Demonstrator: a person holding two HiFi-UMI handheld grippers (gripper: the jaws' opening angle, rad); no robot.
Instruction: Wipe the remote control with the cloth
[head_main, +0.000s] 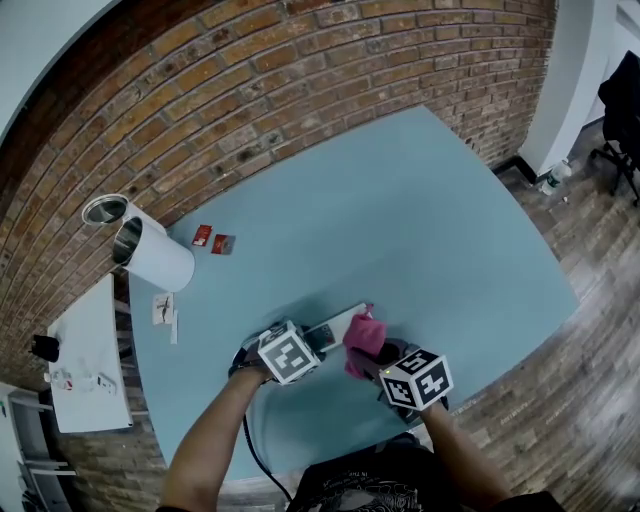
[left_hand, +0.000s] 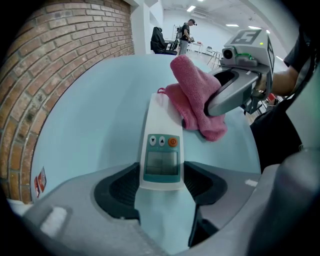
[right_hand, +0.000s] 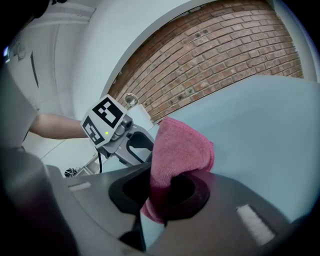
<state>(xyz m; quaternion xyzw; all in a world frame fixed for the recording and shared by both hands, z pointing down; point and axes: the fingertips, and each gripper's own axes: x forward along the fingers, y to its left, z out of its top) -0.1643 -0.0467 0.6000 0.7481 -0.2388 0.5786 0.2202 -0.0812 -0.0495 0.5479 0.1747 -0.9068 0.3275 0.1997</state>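
Now | left tool (left_hand: 161, 189) clamps remote control (left_hand: 161, 142) | right tool (right_hand: 165, 194) grips cloth (right_hand: 179, 145) against its far end

Light-blue table (head_main: 440, 220): white remote control (head_main: 338, 324) flat near front edge; two red packets (head_main: 212, 239) and white canister (head_main: 158, 258) toward far-left corner.

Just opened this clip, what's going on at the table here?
A person works at a light blue table with a gripper in each hand. The left gripper is closed on the near end of a white remote control, which lies flat on the table. The right gripper clamps a bunched pink cloth, and the cloth lies against the far part of the remote. It looks like the wiping stage.
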